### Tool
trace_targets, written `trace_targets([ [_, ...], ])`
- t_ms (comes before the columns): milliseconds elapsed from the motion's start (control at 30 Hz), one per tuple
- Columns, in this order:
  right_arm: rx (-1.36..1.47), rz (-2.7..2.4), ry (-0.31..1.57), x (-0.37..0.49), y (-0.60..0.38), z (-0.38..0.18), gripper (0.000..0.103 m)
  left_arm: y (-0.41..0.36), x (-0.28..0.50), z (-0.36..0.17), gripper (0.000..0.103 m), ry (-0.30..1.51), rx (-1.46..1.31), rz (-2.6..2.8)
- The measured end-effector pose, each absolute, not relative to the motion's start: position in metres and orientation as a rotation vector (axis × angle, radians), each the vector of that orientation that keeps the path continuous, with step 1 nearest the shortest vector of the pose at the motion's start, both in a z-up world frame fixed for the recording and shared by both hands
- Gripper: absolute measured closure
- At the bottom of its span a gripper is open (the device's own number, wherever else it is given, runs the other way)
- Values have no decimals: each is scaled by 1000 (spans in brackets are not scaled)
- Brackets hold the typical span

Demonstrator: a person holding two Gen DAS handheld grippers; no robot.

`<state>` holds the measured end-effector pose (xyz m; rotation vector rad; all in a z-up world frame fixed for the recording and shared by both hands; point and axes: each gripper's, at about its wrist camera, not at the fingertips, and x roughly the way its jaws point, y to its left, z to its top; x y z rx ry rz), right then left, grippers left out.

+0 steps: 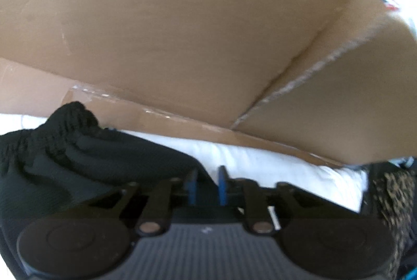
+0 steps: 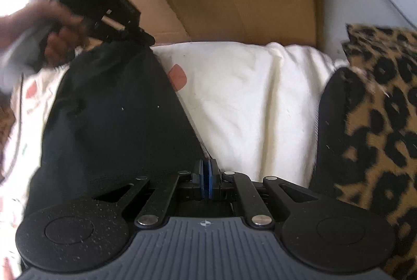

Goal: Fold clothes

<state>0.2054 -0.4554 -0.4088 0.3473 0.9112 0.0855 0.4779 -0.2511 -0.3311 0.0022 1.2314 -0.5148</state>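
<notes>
Jaws first: on my left gripper [image 1: 207, 185] they stand a little apart with nothing between them, and white sheet shows through the gap. The black garment [image 1: 78, 149] lies just beside them, its bunched stretchy waistband up near the cardboard box [image 1: 182, 32]. My right gripper [image 2: 207, 182] is squeezed tight, blue pad against blue pad; it sits at the garment's edge, but I cannot tell if any cloth is pinched.

In the right view, the garment lies long and dark on the white sheet [image 2: 247, 103], with a hand [image 2: 52, 27] holding the other gripper at its far end. A leopard blanket [image 2: 385, 110] sits off to the right.

I think the folding is only partly done: the cloth looks laid out, not a neat stack. The near end hides under my gripper, the left view is blurry, and I cannot see any folds.
</notes>
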Motion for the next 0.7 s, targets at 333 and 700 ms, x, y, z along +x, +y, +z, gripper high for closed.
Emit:
trace_targets([
  [333, 405, 0, 872, 151, -494, -374, 100, -196, 470, -288, 73, 1152, 46, -528],
  [700, 354, 79, 887, 149, -471, -376, 100, -154, 486, -302, 74, 1110, 168, -449],
])
